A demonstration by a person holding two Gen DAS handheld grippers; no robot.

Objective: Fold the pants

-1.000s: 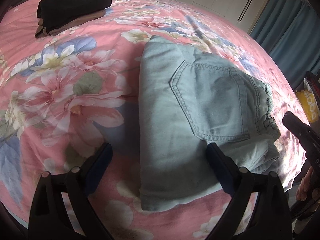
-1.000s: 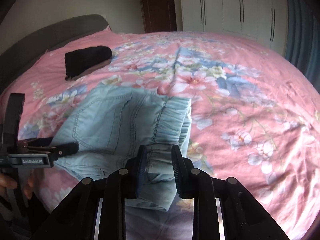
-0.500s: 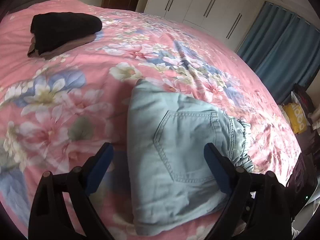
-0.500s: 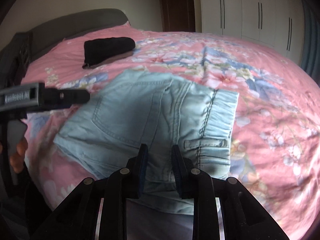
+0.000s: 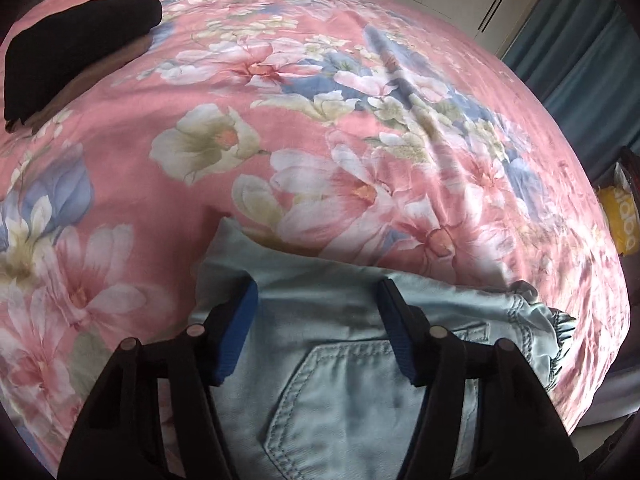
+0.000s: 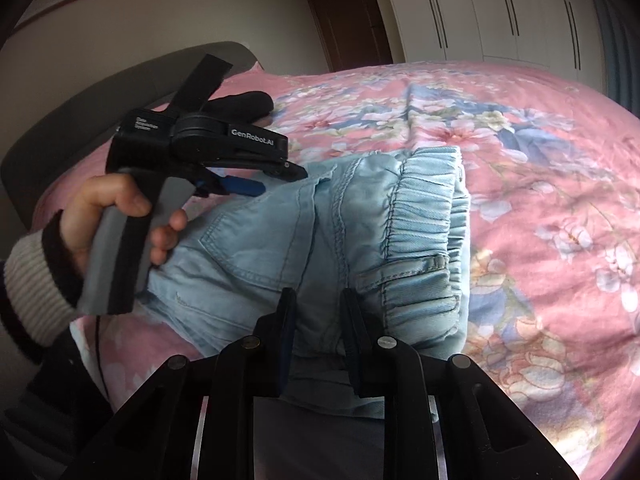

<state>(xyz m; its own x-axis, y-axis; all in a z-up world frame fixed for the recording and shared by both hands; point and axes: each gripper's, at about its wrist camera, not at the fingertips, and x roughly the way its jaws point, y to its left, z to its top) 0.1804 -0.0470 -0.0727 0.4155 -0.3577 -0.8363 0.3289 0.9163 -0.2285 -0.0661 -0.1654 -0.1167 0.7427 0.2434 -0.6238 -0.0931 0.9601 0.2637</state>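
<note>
- As the left wrist view is taken first, the left claw (image 5: 316,328) is seen over the far edge of the folded pants (image 5: 360,384), its jaws apart with the denim between them; they have just been closing, and no pad is seen to press on the cloth.
- The pants are found at the near edge of the bed (image 5: 280,128), a back pocket just below the fingertips; the bundle's long axis is judged to run across this view, right of the claw.
- A dark folded garment (image 5: 76,40) is seen well apart, at the far left.
- On a yellow bag (image 5: 620,216) at the right, letters can be seen but not read surely.
- In the right wrist view, the right claw (image 6: 316,316) is clamped on the near fold of the pants (image 6: 360,232), beside the elastic waistband.
- The left claw (image 6: 256,180) is held by a hand (image 6: 116,216) at the left end of the bundle, so that end is judged nearer to it.
- "GenRobot.AI" is read on that gripper's body.
</note>
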